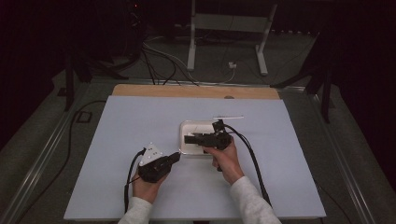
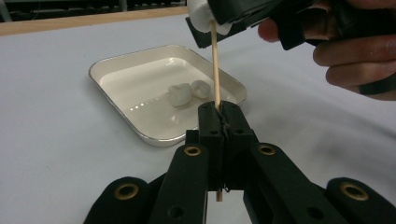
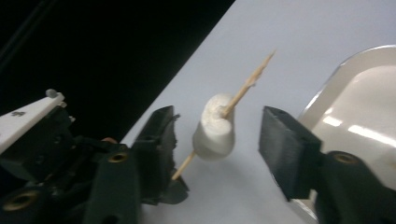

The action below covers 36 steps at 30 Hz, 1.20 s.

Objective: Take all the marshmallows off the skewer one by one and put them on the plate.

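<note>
Dim room with dark surroundings, pale table [image 1: 140, 121] evenly lit from above, soft glare on the white tray [image 2: 140, 88], right gripper view blurred, near jaws unsharp

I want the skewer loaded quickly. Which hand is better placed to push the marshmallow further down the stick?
Probably the right: the right gripper has its jaws on both sides of the marshmallow, not yet pressing. The left gripper is shut on the skewer, steadying it.

Two marshmallows [image 2: 186, 92] lie in the tray [image 2: 116, 66], mid-table [image 1: 116, 140], beyond both hand-held grippers.
</note>
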Motion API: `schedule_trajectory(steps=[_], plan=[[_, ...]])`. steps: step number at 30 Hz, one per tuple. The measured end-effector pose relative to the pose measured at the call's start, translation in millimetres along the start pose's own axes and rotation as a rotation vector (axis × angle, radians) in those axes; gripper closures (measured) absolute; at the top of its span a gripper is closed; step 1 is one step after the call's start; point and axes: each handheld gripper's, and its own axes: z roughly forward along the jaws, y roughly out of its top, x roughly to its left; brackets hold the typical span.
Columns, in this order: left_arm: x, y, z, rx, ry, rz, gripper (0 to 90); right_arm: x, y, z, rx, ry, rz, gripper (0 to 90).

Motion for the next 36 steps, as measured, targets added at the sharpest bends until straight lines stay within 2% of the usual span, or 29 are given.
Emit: schedule_trajectory(steps=[4, 8, 13, 36], plan=[[-0.4, 0.0, 0.0, -0.005, -0.002, -0.003, 90.0, -0.6, -1.5, 4.2, 0.021, 0.008, 0.013, 56.1], [-0.1, -0.1, 0.3, -0.001, -0.001, -0.001, 90.0, -1.2, -3.2, 6.9, 0.035, 0.022, 0.023, 69.4], [-0.1, -0.4, 0.6, -0.003, -0.004, -0.001, 90.0, -0.8, -2.6, 6.6, 0.028, 0.046, 0.04, 75.4], [-0.6, 1.1, -1.8, 0.004, 0.009, 0.036, 90.0, -0.5, 4.4, -4.4, -0.007, 0.04, 0.056, 78.9]])
